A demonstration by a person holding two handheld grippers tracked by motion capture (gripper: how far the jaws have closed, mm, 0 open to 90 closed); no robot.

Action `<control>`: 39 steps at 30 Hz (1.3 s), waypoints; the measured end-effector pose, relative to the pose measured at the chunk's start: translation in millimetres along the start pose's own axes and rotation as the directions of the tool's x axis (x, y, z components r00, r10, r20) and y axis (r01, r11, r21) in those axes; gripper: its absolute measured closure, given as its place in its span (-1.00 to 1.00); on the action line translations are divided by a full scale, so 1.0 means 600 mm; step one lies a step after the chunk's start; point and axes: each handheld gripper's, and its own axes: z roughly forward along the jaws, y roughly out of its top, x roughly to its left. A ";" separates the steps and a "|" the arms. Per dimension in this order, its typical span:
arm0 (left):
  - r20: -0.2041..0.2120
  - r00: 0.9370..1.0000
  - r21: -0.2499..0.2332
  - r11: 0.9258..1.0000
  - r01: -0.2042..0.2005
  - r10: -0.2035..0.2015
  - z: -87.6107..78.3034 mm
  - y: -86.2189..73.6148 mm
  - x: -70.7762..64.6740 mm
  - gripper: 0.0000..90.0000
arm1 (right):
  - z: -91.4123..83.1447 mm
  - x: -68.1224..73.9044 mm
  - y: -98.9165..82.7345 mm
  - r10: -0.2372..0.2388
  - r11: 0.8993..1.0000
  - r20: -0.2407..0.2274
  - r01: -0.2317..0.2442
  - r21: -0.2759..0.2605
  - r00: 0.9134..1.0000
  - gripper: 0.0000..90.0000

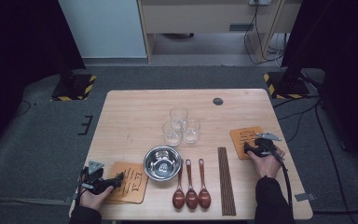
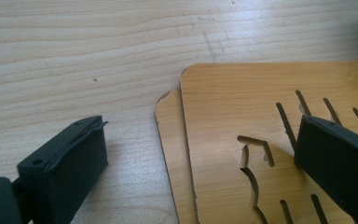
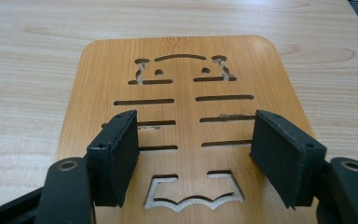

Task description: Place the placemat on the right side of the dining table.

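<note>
Two stacked wooden mats (image 2: 270,140) lie at the table's (image 1: 135,112) near left corner, under the left gripper (image 2: 200,154), whose jaws stand wide apart, one over the top mat, one over bare table. At the right edge, a single mat (image 3: 182,93) lies beneath the right gripper (image 3: 193,154), jaws spread and holding nothing. Chopsticks (image 1: 226,179) lie just left of it.

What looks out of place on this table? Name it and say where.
The bamboo mats under the left gripper are two, stacked out of line: the lower mat's edge sticks out past the upper one, while the mat under the right gripper lies single. Glasses, bowl, spoons and chopsticks look tidy.
</note>
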 end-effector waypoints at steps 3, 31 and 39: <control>0.000 1.000 0.000 1.000 0.000 0.000 0.000 0.000 0.000 -0.97 | 0.001 0.007 0.000 0.027 1.000 0.027 -0.027 -0.006 0.999 -0.29; 0.000 1.000 0.000 1.000 0.000 0.000 0.000 0.000 0.000 -0.97 | 0.007 0.037 0.011 0.133 0.991 0.153 -0.137 0.013 0.979 -0.30; 0.000 1.000 0.000 1.000 0.000 0.000 0.000 0.000 0.000 -0.97 | 0.012 0.040 0.013 0.153 0.988 0.178 -0.156 0.004 0.972 -0.31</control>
